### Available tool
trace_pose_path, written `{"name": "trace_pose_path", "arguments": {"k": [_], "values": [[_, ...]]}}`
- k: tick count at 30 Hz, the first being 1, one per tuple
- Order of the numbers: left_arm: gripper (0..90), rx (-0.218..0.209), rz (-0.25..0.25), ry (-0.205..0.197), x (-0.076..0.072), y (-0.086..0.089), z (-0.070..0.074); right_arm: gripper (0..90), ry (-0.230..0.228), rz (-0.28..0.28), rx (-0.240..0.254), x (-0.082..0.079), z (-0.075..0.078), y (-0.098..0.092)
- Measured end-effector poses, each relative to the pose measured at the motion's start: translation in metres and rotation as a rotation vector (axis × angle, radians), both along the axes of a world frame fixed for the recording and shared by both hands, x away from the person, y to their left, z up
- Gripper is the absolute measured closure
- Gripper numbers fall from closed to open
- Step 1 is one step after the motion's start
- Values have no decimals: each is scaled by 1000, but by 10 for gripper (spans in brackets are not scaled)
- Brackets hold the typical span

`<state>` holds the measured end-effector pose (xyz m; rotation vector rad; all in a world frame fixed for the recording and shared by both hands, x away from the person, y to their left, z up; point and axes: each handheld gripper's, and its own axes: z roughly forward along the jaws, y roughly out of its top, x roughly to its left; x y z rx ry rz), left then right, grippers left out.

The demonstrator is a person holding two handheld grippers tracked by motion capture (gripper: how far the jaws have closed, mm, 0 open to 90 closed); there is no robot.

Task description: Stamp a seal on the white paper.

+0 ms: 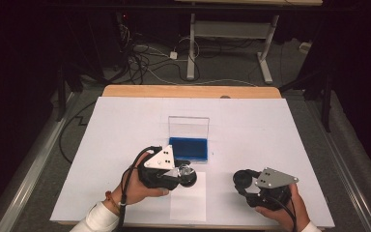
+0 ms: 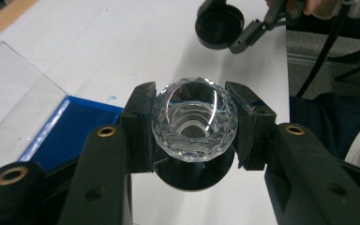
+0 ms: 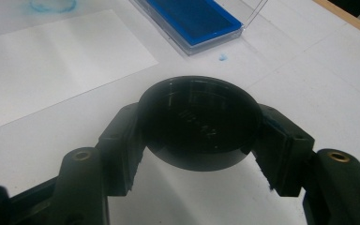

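My left gripper (image 1: 186, 175) is shut on a stamp with a clear faceted crystal knob (image 2: 194, 117) and a black round base (image 2: 192, 178). It hovers just in front of the blue ink pad (image 1: 188, 148), over the far end of a white paper sheet (image 1: 188, 203). My right gripper (image 1: 246, 182), at the right near the table's front edge, is shut on a black round cap (image 3: 199, 124). That cap (image 2: 218, 26) sits far off in the left gripper view, and the ink pad (image 3: 192, 18) lies beyond it in the right gripper view.
The ink pad sits in a clear case whose lid (image 1: 188, 126) stands upright behind it. A white board (image 1: 270, 125) covers the wooden table. A small blue ink smudge (image 3: 222, 57) marks the board by the pad, and a faint blue ring (image 3: 51, 4) lies at the paper's far edge.
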<state>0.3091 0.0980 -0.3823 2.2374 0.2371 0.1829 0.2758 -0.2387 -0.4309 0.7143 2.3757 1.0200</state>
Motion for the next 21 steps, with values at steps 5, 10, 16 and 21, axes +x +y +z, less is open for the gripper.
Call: {"name": "trace_pose_path", "arguments": {"k": [5, 10, 16, 21], "values": [[545, 42, -22, 12, -2, -7, -12, 388, 2, -3, -1, 0, 0, 0], [545, 82, -42, 33, -3, -12, -24, 389, 2, -3, -1, 0, 0, 0], [545, 115, -44, 49, -3, -14, -35, 389, 8, -3, -1, -1, -1, 1], [545, 128, -50, 72, -2, -15, -44, 389, 9, -5, -3, 0, -1, 1]]}}
